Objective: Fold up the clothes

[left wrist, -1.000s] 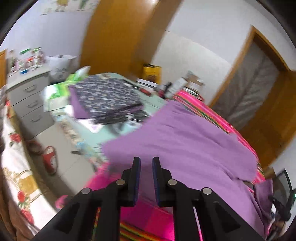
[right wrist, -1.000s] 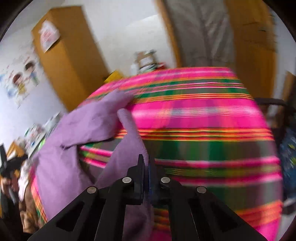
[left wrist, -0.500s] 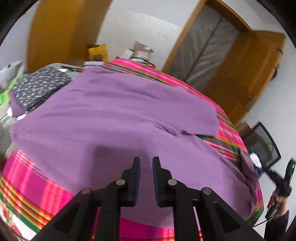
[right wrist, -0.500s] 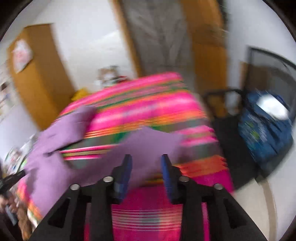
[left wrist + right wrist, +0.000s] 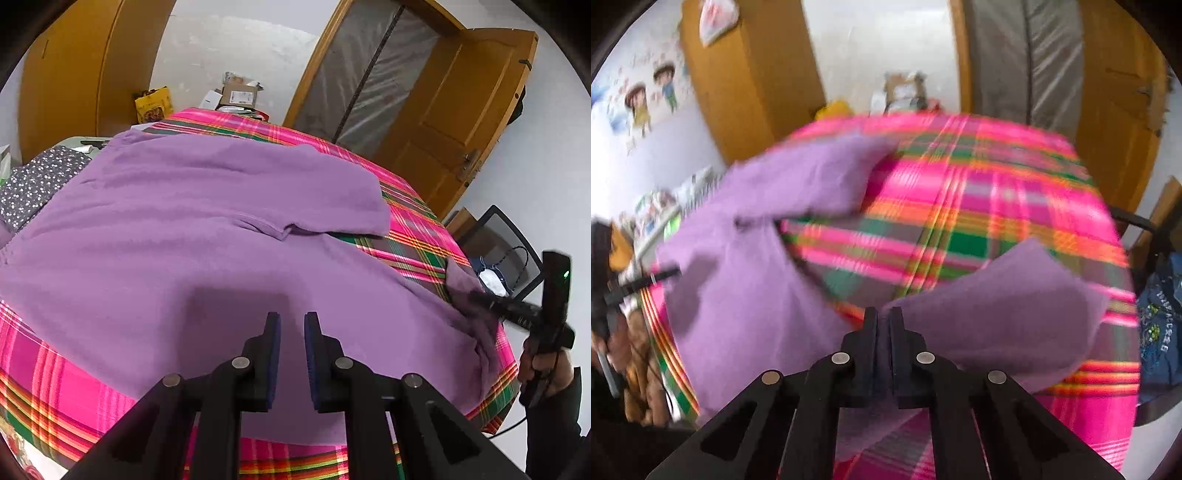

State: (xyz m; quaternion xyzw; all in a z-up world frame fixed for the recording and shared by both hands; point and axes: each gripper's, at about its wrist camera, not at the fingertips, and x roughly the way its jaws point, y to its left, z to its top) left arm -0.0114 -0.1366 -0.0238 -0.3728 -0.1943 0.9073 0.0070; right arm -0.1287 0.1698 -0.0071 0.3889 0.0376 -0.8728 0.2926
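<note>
The large purple knit garment [image 5: 207,236] lies spread over the pink-and-green plaid bedcover [image 5: 413,236], filling the middle of the left wrist view. The left gripper [image 5: 291,332] hovers above it, jaws partly apart, holding nothing. The right gripper [image 5: 882,325] is closed on a sleeve edge at the lower centre of its view. A thin pinch like this could slip once the sleeve is pulled across, bunching the fold. No container's contents are clear.

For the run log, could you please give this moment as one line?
purple garment: flat on plaid bedspread | left gripper: open, empty | right gripper: shut on sleeve
</note>
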